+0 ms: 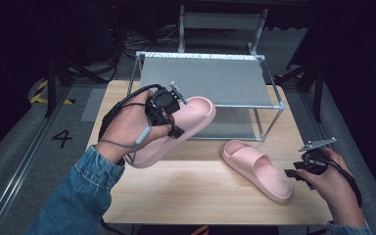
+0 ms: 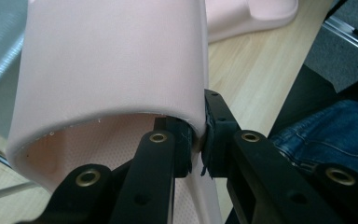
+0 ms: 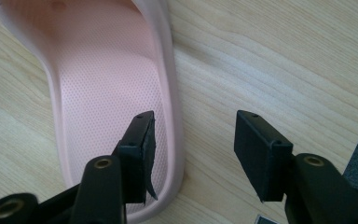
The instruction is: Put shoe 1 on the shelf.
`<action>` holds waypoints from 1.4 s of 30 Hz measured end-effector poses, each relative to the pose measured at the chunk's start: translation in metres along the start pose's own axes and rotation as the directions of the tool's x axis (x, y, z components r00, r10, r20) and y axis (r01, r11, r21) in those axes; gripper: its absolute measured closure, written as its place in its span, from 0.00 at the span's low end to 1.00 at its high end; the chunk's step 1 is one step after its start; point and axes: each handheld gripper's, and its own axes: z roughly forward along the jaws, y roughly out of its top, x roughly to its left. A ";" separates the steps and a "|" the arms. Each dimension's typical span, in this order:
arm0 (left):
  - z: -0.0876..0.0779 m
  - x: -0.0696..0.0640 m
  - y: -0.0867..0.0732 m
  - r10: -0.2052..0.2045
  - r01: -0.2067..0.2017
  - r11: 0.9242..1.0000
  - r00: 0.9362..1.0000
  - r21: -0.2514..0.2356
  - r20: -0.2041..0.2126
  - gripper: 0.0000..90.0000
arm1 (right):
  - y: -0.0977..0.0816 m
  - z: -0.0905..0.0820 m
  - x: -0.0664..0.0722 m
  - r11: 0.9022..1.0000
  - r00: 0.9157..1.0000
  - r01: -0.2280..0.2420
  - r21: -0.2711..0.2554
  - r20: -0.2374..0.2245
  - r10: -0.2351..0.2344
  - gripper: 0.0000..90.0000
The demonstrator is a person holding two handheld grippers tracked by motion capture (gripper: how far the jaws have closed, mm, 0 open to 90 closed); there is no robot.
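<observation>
My left gripper [image 1: 169,117] is shut on the strap of a pink slipper [image 1: 186,122], which hangs tilted above the wooden table [image 1: 200,196], toe toward the rack. In the left gripper view the jaws pinch the strap's edge [image 2: 198,135], one pad inside the slipper [image 2: 107,60] and one outside. A second pink slipper [image 1: 257,169] lies flat on the table at the right. My right gripper [image 1: 293,174] stands open beside its heel. In the right gripper view, one fingertip [image 3: 140,140] hovers over the heel of that slipper [image 3: 107,93] and the other over bare wood.
A metal-framed rack [image 1: 205,78] with a grey shelf stands at the back of the table. Beyond it sits a grey frame on the dark floor. A denim sleeve [image 1: 78,196] comes in at the lower left. The table's right edge lies close to my right hand.
</observation>
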 end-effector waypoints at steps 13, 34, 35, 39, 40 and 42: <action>0.002 0.028 0.034 -0.102 0.101 0.995 0.992 -0.019 -0.079 0.93 | 0.000 -0.001 0.002 1.000 1.000 0.007 -0.007 -0.002 -0.007 0.55; 0.041 0.105 0.083 -0.389 0.387 0.921 0.906 -0.047 -0.166 0.92 | -0.003 -0.002 -0.006 1.000 1.000 0.006 -0.023 -0.010 -0.006 0.56; 0.043 0.107 0.085 -0.379 0.378 0.925 0.909 -0.036 -0.173 0.92 | -0.003 -0.003 -0.006 1.000 1.000 0.006 -0.025 -0.012 -0.006 0.56; 0.049 0.105 0.087 -0.372 0.374 0.927 0.913 -0.021 -0.167 0.86 | -0.003 -0.003 -0.006 1.000 1.000 0.005 -0.030 -0.012 -0.006 0.55; 0.049 0.105 0.086 -0.362 0.364 0.931 0.916 -0.021 -0.174 0.82 | -0.004 -0.003 -0.006 0.999 1.000 0.003 -0.033 -0.012 -0.004 0.55; 0.047 0.103 0.084 -0.354 0.356 0.934 0.920 -0.023 -0.170 0.74 | -0.004 -0.003 -0.007 1.000 1.000 -0.004 -0.031 -0.010 0.004 0.55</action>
